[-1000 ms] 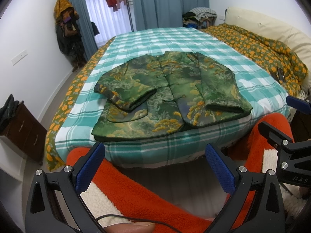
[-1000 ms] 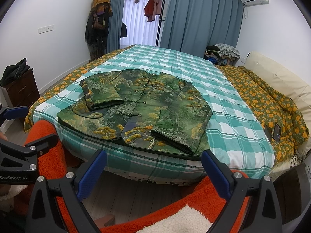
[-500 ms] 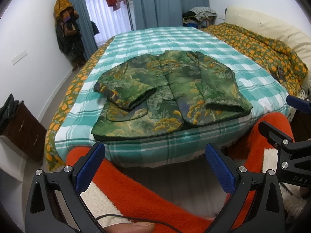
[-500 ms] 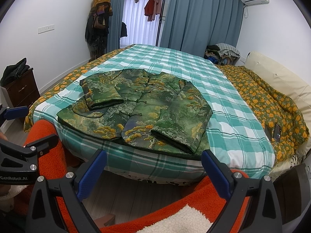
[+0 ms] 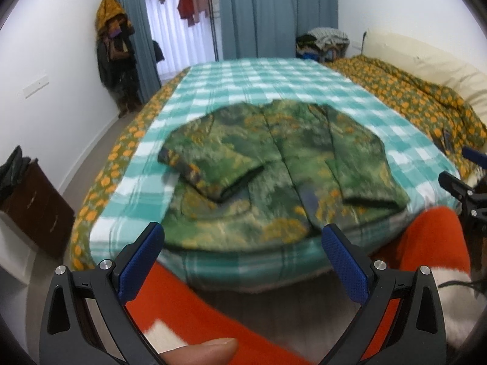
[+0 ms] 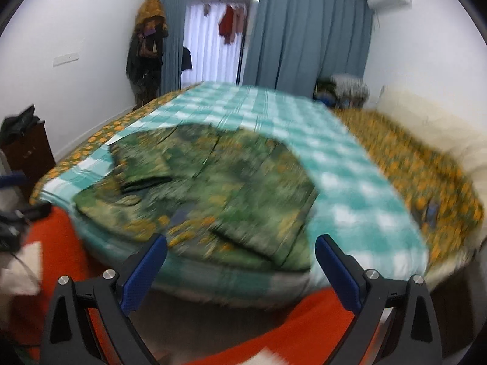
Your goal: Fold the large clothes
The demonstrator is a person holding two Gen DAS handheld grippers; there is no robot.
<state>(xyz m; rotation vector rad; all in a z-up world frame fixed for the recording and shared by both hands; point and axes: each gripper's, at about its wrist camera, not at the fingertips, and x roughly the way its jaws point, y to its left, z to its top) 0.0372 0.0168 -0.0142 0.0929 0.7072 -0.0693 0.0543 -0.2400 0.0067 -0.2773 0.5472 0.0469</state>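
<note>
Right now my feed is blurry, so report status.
Left gripper open, right gripper open, both empty. Green jacket flat on bed, sleeves folded in. Nothing blocking.

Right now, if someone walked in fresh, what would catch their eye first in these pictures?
First, the green and gold patterned jacket, lying with both sleeves folded in at the near end of the teal checked bedspread. Next, the open blue-padded left hand-held gripper and right hand-held gripper, both short of the bed and holding nothing. Bright orange fleece fills the foreground.

one jacket (image 5: 283, 164), one bed (image 5: 274, 76), two grippers (image 5: 243, 243)
</note>
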